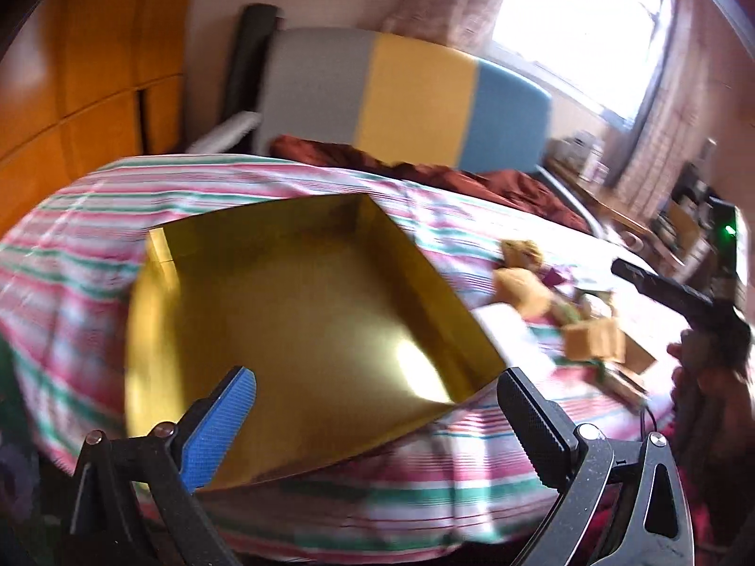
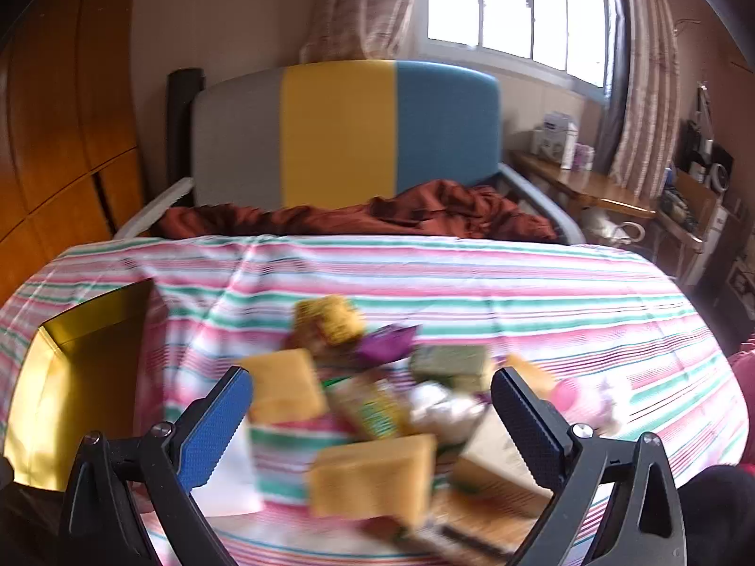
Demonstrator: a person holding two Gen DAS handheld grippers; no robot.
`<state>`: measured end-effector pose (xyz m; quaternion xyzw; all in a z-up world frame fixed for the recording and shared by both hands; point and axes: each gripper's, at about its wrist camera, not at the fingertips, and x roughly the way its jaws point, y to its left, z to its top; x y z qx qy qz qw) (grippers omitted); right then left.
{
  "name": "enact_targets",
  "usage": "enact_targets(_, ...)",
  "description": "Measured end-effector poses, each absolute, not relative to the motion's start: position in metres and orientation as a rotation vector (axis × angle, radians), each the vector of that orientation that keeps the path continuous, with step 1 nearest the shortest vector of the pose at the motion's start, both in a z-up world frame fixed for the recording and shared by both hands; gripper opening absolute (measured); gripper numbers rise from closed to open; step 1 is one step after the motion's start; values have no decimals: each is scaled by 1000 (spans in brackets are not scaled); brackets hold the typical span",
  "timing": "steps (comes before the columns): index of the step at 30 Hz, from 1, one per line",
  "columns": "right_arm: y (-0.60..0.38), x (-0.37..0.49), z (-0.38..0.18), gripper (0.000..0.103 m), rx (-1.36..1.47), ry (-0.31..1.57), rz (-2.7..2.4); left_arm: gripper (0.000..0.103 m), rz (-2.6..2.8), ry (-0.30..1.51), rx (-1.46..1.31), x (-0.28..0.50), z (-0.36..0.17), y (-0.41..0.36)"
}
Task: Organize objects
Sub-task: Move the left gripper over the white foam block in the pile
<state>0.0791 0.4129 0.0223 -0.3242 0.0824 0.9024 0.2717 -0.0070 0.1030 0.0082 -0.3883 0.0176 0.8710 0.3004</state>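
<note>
Box (image 1: 302, 311): open-topped, shiny gold inside, empty, lying on the striped bedspread to the left of the pile.
Pile (image 2: 377, 401): small packets and blocks heaped together, blurred, on the same bedspread.
Yellow blocks (image 2: 373, 481): two, sponge-like, at the near side of the pile.
Purple wrapper (image 2: 387, 342): crumpled, toward the far side.
Green packet (image 2: 450, 363): flat, right of the wrapper.

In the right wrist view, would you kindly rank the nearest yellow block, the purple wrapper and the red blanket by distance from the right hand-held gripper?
1. Nearest yellow block, between the open right hand-held gripper's fingers.
2. Purple wrapper, mid-pile.
3. Red blanket, by the headboard.
</note>
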Motion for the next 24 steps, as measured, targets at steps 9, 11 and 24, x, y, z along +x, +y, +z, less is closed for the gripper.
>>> enact_targets(9, 488, 105, 19, 103, -789, 271, 2376, 103, 2001, 203, -1013, 2, 25, 219)
enact_targets(11, 500, 110, 14, 103, -773, 370, 2371, 103, 1944, 223, -1044, -1, 20, 245)
enact_targets(24, 521, 116, 8, 103, -785, 570, 2385, 103, 1836, 385, -1401, -57, -46, 333)
